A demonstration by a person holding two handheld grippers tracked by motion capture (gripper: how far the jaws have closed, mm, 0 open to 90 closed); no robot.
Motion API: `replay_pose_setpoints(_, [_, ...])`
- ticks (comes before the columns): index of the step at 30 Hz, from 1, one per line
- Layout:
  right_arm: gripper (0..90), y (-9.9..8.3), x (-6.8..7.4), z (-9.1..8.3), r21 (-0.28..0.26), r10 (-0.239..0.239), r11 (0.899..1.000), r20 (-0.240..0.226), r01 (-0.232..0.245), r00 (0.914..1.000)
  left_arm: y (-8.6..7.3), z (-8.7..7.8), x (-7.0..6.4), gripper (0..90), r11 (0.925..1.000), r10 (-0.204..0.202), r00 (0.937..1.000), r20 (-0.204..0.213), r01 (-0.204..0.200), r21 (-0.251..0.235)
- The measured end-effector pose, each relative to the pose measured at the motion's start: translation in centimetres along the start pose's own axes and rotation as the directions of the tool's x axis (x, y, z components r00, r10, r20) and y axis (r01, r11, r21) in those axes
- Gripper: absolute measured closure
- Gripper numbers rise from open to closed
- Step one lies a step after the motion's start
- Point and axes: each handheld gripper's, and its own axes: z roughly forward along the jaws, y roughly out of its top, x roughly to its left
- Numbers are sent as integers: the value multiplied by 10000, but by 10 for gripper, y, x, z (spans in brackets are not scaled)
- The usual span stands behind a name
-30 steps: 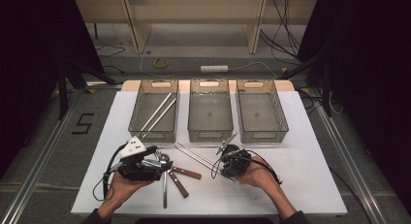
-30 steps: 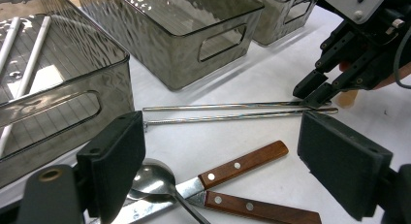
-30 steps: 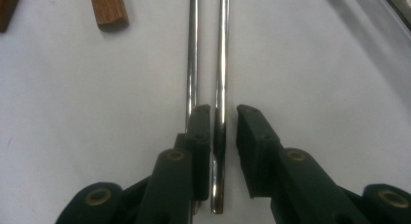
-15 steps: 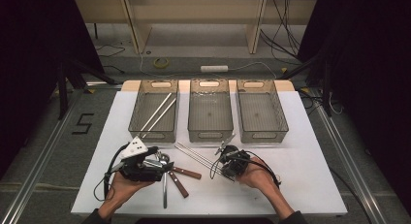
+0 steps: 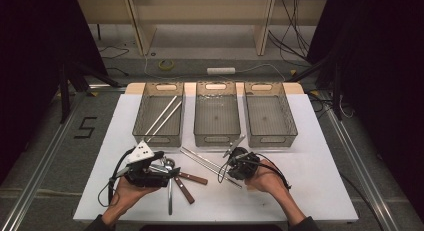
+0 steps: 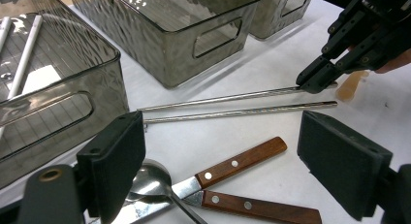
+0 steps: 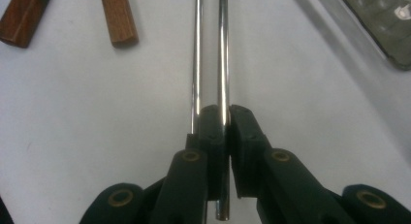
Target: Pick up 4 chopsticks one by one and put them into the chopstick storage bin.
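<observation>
Your right gripper (image 7: 227, 118) is clamped on the near end of a steel rod (image 7: 223, 49); in the right gripper view its black jaws pinch that rod, which runs straight up toward 12 o'clock. A second rod (image 7: 196, 54) lies just beside it on the left, touching or almost touching, outside the jaws. Two brown knife handles (image 7: 118, 18) end at 11 o'clock in that view.

In the high view the right gripper (image 5: 233, 161) sits on the white table (image 5: 320, 186) at about 5 o'clock from the table's middle, with your right hand (image 5: 265, 178) behind it. The two rods (image 5: 205, 162) stretch from it toward 10 o'clock, lying flat in front of the middle bin (image 5: 217, 136).

Your left gripper (image 6: 218, 151) is spread wide and holds nothing. In the left gripper view its jaws frame two wooden-handled knives (image 6: 237, 161) and a spoon (image 6: 152, 178), which overlap in a small pile on the table. In the high view the left gripper (image 5: 167, 171) lies at 7 o'clock, just above that pile, in your left hand (image 5: 127, 193).

Three clear bins stand in a row at 12 o'clock. The left bin (image 5: 145, 136) holds two white sticks (image 5: 162, 116), laid slantwise.
</observation>
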Motion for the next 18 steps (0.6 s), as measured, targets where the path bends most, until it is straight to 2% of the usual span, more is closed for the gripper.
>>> replay_pose_setpoints(7, [853,0,-1,-7,-154,-90,9998,55,91,9999,1,3,0,172,9999,74,10000,23,-74,77])
replay_pose_setpoints(8, [853,0,-2,-8,-147,-263,9995,52,264,9996,1,3,0,172,9999,64,10000,48,-64,96])
replay_pose_setpoints(15, [853,1,-2,-14,-393,-181,9991,69,184,9998,2,8,-2,172,9996,192,9998,33,-193,227])
replay_pose_setpoints(18, [853,2,-2,-17,-433,-309,9986,41,311,9995,3,10,-1,174,9994,221,9998,31,-222,255])
